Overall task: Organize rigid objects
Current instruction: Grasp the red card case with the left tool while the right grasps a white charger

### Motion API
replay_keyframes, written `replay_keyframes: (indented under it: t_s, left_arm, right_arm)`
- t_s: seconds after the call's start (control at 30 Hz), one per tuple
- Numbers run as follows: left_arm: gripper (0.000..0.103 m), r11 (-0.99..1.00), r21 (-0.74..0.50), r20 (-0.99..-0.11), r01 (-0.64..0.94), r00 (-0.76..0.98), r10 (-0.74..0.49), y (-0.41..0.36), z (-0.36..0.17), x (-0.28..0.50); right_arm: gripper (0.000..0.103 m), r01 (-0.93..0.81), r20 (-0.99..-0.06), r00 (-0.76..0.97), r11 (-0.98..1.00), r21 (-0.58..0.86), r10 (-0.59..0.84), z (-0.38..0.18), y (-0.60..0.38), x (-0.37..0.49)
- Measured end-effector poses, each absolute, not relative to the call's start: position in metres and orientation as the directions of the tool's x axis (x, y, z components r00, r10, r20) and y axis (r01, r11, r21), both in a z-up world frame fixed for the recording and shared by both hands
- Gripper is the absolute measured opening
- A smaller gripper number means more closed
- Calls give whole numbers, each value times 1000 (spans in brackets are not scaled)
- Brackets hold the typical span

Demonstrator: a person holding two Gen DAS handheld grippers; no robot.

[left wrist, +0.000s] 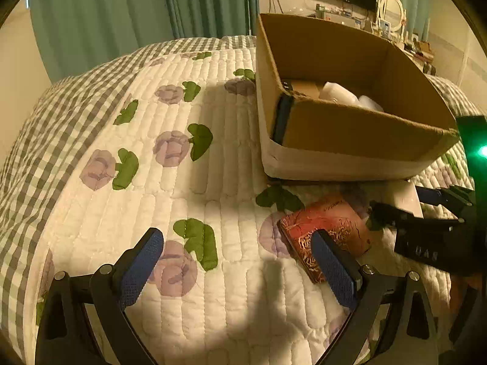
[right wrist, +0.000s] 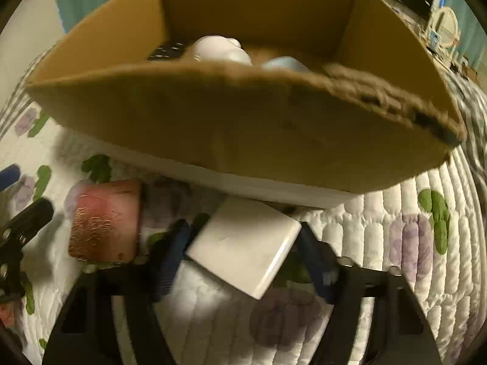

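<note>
A brown cardboard box (left wrist: 359, 127) stands on the quilted bed and holds white items (left wrist: 338, 91) and a dark object (left wrist: 286, 85). A red and gold patterned box (left wrist: 328, 228) lies on the quilt in front of it. My left gripper (left wrist: 237, 261) is open and empty, its right finger over the red box's near edge. My right gripper (right wrist: 243, 246) is shut on a white rectangular block (right wrist: 243, 243), held just in front of the cardboard box (right wrist: 231, 121). The red box (right wrist: 103, 222) lies to its left. The right gripper also shows in the left wrist view (left wrist: 408, 203).
The white quilt (left wrist: 170, 182) with purple flowers and green leaves covers the bed, with a grey checked border on the left. Green curtains (left wrist: 121, 9) hang behind. A dresser with a mirror (left wrist: 392, 9) and a dark screen stands far right.
</note>
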State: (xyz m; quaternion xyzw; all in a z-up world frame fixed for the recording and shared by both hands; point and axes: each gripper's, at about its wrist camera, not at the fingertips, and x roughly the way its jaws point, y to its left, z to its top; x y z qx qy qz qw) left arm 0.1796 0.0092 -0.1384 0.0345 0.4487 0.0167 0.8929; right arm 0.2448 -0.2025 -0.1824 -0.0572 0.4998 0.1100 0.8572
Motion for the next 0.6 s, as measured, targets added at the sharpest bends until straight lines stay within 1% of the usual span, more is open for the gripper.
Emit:
replay_keyframes:
  t_s: [0.07,0.17,0.23,0.3,0.37,0.53,0.6]
  left_arm:
    - [99,996,84,-806,1,587,67,5,-138,180]
    - [99,997,81,-816,5,575,63,-6,-140,181]
    - [99,997,72,-826,14,561,52,-16,-143,183]
    - [99,998,62,-837,33,547,34,-26,-147,184]
    - [99,997,61,-846,46,533,27,-36,-151,185]
    - [99,999,20,-863,42,505,-4,-49,-161,197]
    - [99,999,-30,-870,12,491,-32,-49,-165,205]
  right_arm:
    - [67,-237,-859,494,971,11,130,-177,-207,240]
    - [66,-196,-838,538,980,-23,88,-164,-219,223]
    - [60,-151,-830,549,988,24,104,-156,-235,211]
    - [55,-133,-827,553,991,32,101,-152,-244,207]
    - [54,-122,-832,543,991,54,112,-154,-250,207]
    - [54,-134,-835,543,991,20,90,-153,-243,210]
    - [54,-134,-838,539,991,20,89,-156,-241,212]
